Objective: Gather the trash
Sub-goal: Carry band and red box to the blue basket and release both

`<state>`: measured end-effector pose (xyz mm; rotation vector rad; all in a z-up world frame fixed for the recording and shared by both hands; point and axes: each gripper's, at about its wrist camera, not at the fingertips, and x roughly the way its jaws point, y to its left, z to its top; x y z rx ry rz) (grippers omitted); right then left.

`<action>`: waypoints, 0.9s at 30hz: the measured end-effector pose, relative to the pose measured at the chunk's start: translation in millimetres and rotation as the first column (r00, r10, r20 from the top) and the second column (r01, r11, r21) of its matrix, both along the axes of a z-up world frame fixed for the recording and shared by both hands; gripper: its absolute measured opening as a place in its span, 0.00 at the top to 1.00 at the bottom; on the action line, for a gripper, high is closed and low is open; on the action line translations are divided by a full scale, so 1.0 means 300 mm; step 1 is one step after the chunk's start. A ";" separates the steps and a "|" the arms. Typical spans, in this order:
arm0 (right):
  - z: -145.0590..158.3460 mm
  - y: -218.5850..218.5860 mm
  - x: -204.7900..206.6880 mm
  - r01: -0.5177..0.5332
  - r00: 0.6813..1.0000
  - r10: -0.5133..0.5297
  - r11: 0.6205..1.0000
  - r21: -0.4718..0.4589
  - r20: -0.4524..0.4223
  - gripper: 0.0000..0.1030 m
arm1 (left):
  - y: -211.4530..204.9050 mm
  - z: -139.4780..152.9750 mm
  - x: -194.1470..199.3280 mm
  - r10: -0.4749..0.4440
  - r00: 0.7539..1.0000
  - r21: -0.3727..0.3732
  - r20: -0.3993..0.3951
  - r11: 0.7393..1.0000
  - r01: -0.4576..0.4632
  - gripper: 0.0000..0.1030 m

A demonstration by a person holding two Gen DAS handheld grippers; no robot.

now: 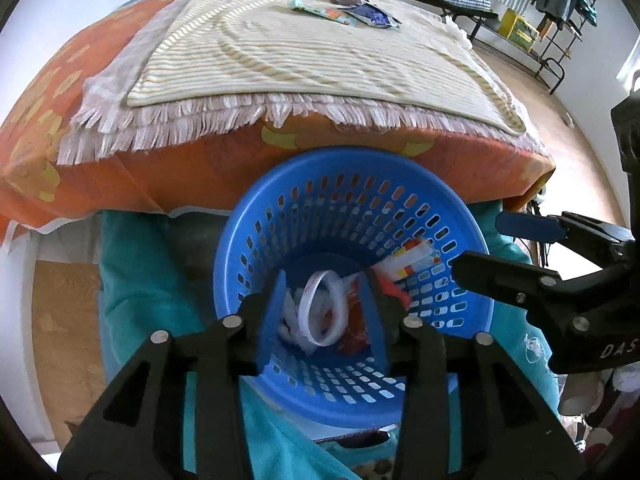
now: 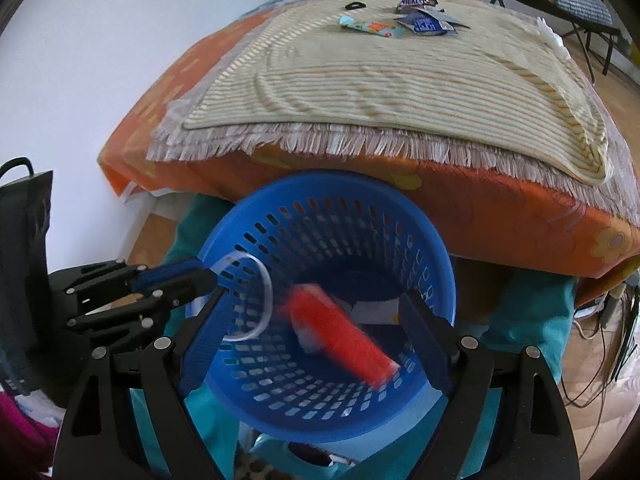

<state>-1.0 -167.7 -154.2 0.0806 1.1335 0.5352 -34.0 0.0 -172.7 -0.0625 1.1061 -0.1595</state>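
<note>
Round perforated blue plastic basket (image 2: 328,412), crinkled wrappers (image 1: 320,312) inside, both jaws parted, empty.

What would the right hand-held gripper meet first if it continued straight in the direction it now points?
Most likely the blurred orange wrapper between the open fingers of the right hand-held gripper, inside the blue basket. Depth is unclear; behind it lies the basket's floor.

Both wrist views (close) overlook one basket (image 1: 352,240).
</note>
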 end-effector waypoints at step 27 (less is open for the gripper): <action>0.045 -0.084 0.060 0.074 0.997 -0.075 0.997 0.023 0.018 0.17 | 0.036 0.094 0.123 -0.002 0.997 0.018 0.079 1.000 0.001 0.47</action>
